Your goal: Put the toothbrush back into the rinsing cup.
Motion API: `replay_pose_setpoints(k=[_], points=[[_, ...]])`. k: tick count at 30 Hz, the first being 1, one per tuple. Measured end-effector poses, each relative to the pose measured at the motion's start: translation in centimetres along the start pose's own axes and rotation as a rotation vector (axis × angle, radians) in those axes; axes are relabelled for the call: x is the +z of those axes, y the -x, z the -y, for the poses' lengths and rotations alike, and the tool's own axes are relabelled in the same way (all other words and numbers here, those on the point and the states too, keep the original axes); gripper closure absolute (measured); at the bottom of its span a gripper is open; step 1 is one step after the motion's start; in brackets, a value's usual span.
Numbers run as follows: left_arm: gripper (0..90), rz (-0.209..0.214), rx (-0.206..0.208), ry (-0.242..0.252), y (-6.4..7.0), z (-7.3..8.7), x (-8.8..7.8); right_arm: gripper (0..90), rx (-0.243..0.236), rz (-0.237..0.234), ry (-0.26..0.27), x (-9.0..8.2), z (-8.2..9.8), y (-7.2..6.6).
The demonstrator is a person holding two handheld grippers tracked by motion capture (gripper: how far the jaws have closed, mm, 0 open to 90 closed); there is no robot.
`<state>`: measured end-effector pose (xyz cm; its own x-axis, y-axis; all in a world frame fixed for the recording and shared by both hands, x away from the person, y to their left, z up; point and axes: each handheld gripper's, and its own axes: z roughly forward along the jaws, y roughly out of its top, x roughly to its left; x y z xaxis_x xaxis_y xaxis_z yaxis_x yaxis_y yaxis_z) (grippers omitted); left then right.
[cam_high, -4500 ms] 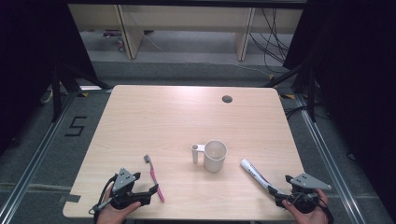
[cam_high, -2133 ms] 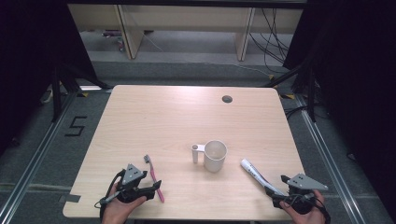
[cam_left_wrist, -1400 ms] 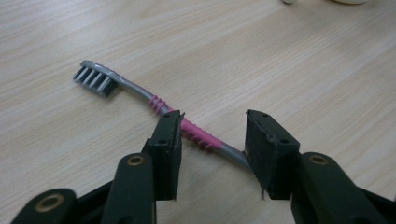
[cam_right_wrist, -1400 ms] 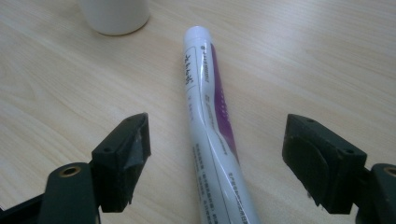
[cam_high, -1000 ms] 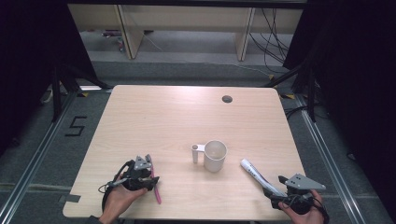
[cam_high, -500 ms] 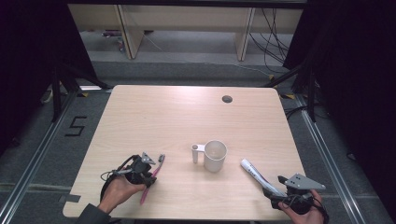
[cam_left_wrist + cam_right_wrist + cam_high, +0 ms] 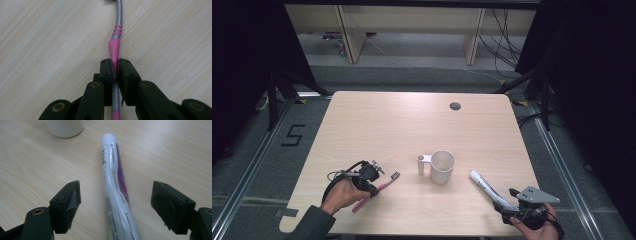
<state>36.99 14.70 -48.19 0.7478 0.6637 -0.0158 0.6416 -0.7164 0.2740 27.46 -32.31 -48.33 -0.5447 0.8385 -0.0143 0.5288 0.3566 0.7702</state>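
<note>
Closely, we see the left gripper (image 7: 114, 71) clamped on the pink toothbrush (image 7: 114, 48), its head cut off at the frame's top. Our right gripper (image 7: 115, 206) stands wide around the toothpaste tube (image 7: 113, 177), untouched, whose lower end runs out of frame.

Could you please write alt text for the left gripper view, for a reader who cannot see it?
Black tongs are shut on the pink-and-grey handle of a toothbrush, seen from just behind the jaws. The handle runs up the middle of the picture and curves away at the top edge, above a light wood table.
</note>
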Motion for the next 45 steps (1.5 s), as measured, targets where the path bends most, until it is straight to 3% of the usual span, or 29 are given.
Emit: replay_pose_setpoints(k=[5, 7, 8, 9, 17, 18, 19, 22, 31, 34, 36, 41, 43, 44, 45], points=[[81.2, 0.005, 0.020, -0.033, 0.1, -0.5, 0.1, 25.0, 0.004, -0.013, 0.005, 0.1, 0.0, 0.0], [81.5, 0.004, 0.029, -0.067, 0.0, -0.7, 0.1, 25.0, 0.010, -0.013, -0.001, 0.1, 0.0, -0.1], [81.6, 0.007, 0.033, -0.075, 0.0, -0.8, 0.1, 24.9, 0.030, -0.011, -0.009, 0.0, 0.0, -0.3], [81.6, 0.006, 0.039, -0.096, -0.1, -1.0, 0.1, 25.0, 0.013, -0.010, -0.002, 0.1, 0.0, -0.2], [82.2, -0.010, 0.075, -0.155, -0.1, -1.5, 0.2, 25.0, 0.025, -0.018, -0.012, 0.1, 0.0, -0.4], [82.2, -0.010, 0.075, -0.155, -0.1, -1.5, 0.2, 25.0, 0.025, -0.018, -0.012, 0.1, 0.0, -0.4], [82.2, -0.010, 0.083, -0.163, 0.0, -1.6, 0.2, 25.0, -0.013, -0.008, -0.004, 0.1, -0.1, -0.1], [82.2, -0.011, 0.085, -0.161, 0.0, -1.6, 0.2, 25.0, 0.031, -0.024, -0.023, 0.1, 0.0, -0.4], [82.6, -0.028, 0.127, -0.182, 0.4, -1.7, 0.2, 25.0, -0.002, -0.018, 0.004, 0.2, 0.0, -0.2], [82.7, -0.039, 0.151, -0.175, 0.3, -1.7, 0.1, 25.1, 0.015, -0.020, -0.004, 0.1, 0.0, -0.2], [82.8, -0.039, 0.154, -0.164, 0.2, -1.6, -0.2, 25.1, 0.002, -0.011, 0.009, 0.1, 0.0, -0.1], [82.8, -0.028, 0.125, -0.093, -0.4, -1.3, -1.2, 25.2, 0.039, -0.014, -0.001, 0.0, 0.0, -0.3], [82.8, -0.030, 0.120, -0.070, -0.6, -1.2, -1.7, 25.2, 0.032, -0.010, 0.006, 0.0, 0.0, -0.2], [82.8, -0.029, 0.117, -0.048, -0.7, -1.1, -2.0, 25.3, 0.003, -0.007, 0.017, 0.0, 0.0, 0.0], [82.8, -0.015, 0.112, -0.031, -0.9, -1.0, -2.4, 25.3, 0.026, -0.009, 0.016, 0.0, 0.0, -0.2]])
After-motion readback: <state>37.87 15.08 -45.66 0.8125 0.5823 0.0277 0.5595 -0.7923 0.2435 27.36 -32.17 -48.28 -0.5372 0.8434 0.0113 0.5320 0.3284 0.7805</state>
